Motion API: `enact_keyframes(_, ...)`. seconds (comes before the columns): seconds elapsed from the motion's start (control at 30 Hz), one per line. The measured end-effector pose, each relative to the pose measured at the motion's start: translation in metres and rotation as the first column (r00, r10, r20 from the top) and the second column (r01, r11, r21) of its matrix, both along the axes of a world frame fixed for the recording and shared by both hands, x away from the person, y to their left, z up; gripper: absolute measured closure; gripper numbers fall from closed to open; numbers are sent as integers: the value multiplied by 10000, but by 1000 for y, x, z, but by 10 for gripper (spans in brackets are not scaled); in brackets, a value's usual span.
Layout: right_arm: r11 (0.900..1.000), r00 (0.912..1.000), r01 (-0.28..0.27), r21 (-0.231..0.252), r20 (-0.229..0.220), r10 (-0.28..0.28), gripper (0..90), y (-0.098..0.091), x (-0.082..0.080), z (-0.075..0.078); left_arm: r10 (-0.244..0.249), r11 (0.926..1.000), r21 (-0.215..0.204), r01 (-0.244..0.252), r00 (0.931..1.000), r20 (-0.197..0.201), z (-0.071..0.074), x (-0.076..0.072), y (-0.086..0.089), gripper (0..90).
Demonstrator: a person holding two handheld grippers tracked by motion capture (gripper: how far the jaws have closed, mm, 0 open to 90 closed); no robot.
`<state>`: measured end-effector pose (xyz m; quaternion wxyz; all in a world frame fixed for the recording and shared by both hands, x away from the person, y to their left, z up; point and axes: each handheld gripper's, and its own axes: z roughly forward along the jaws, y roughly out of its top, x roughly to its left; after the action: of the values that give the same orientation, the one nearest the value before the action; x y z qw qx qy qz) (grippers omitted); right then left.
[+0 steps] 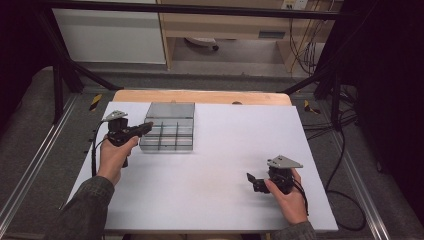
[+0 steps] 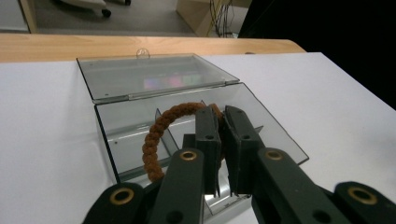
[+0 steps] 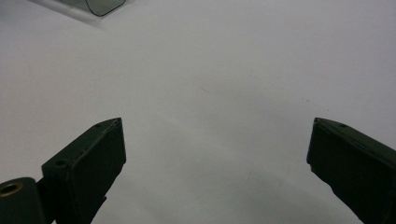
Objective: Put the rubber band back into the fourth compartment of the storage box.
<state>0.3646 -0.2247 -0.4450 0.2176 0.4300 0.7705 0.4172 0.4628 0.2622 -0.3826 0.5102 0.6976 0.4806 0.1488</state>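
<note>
Bracelet (image 2: 161, 135), brown braided cord loop: we judge it light, soft and floppy, not fragile, best pinched across the cord on one side. Near right, our right tool (image 1: 257, 181) sits low on the white surface (image 1: 225, 150), jaws spread wide, holding nothing. Farther left, our left tool (image 2: 223, 140) has its jaws nearly closed, pinching the loop's far-right arc. Loop hangs upright over the near compartments of the clear divided box (image 2: 275, 135); lid (image 2: 154, 77) lies open beyond.
</note>
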Motion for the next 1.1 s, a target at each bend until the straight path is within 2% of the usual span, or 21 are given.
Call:
enact_keyframes(0.1,10000,10000,2,-5,-85,-2,42,0,0,0,46,10000,-35,-46,10000,-13,-3,0,2,846)
enact_keyframes(0.23,9999,10000,29,-136,-72,-30,42,1,1,-1,296,9994,-193,-302,9991,-317,-10,-1,12,846)
enact_keyframes(0.57,9998,9999,143,-156,-63,-144,47,0,0,-1,644,9954,-662,-688,9957,-660,-12,1,27,846)
enact_keyframes(0.93,9998,9999,126,-166,-74,-128,47,0,0,-1,593,9928,-983,-686,9937,-946,-23,-2,26,846)
enact_keyframes(1.1,9998,9999,125,-159,-80,-126,48,0,0,-1,511,9940,-920,-598,9942,-944,-24,-3,23,846)
